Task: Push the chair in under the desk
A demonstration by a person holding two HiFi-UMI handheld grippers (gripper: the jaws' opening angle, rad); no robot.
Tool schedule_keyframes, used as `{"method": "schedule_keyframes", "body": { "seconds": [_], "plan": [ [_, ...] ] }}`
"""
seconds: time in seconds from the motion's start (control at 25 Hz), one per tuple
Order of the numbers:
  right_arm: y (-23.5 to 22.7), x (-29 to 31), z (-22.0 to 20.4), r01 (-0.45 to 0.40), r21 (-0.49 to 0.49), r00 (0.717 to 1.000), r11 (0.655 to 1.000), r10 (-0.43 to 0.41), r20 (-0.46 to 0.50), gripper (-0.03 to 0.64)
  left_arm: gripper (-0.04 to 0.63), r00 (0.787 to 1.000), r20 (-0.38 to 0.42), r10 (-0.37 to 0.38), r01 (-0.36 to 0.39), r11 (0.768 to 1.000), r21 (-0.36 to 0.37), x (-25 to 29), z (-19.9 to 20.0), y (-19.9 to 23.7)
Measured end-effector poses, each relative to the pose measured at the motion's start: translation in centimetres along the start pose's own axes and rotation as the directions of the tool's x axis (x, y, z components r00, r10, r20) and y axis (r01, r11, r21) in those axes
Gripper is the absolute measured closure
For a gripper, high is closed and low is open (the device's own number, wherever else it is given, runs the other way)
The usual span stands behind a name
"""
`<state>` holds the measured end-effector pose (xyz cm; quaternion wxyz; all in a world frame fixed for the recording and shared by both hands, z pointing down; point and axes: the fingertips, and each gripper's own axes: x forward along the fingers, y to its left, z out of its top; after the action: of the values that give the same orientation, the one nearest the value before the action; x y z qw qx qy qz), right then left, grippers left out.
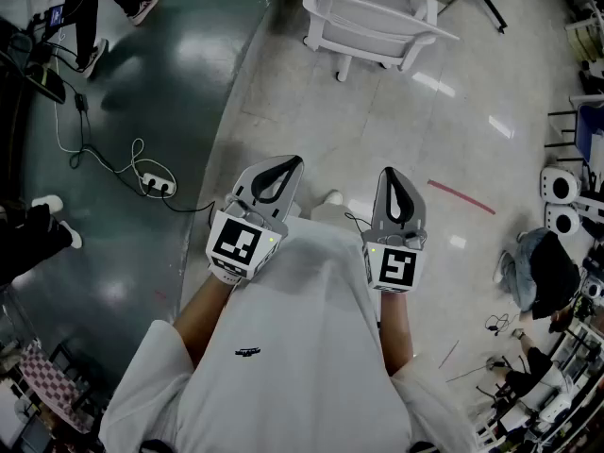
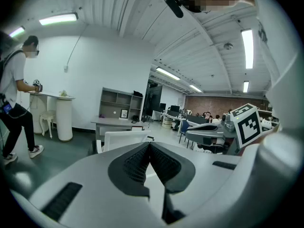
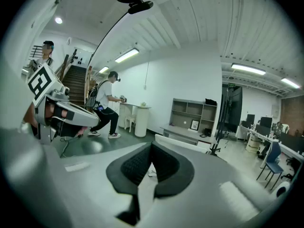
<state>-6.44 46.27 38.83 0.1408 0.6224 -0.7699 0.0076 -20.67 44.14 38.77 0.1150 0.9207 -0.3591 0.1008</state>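
Beyond the closed left tool (image 1: pixel 291 163) and right tool (image 1: pixel 389 172) stands the chair (image 1: pixel 373 12).

Side by side in front of the person's body, the left gripper (image 1: pixel 291 164) and right gripper (image 1: pixel 390 174) point forward on bare forearms (image 1: pixel 202 315), seemingly level. Both pairs of fingers (image 2: pixel 136 162) are pressed together with nothing between them.

Bright ceiling strips, fisheye-warped edges

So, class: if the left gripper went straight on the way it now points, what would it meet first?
Probably the white chair: it stands straight beyond the left gripper, whose jaws are shut, with only floor between, though depth is unclear.
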Motion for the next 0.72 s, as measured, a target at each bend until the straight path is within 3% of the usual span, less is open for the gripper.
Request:
{"method": "schedule_keyframes", "body": {
  "seconds": [0.24,0.44,0.56,0.72],
  "plan": [
    [-3.0,-3.0,1.2,-0.021,0.048,0.998,0.999,0.018,0.06,0.604,0.588,1.0,0.007,-0.001,0.001,1.0,0.019,1.1,1.5,-5.0],
    [-6.3,-4.4,1.0,-0.038,0.172,0.992,0.984,0.016,0.128,0.604,0.588,1.0,0.017,0.003,-0.004,0.999,0.051,2.9,3.1,-7.9],
    [-7.5,-5.1,0.4,-0.048,0.161,0.991,0.986,0.027,0.13,0.604,0.588,1.0,0.001,0.012,-0.012,0.999,0.042,3.9,2.8,-9.3],
    [-9.1,-6.2,-0.5,-0.074,0.135,0.986,0.988,0.052,0.161,0.604,0.588,0.999,-0.031,0.015,-0.012,0.996,0.088,5.1,2.1,-11.7]
  ]
}}
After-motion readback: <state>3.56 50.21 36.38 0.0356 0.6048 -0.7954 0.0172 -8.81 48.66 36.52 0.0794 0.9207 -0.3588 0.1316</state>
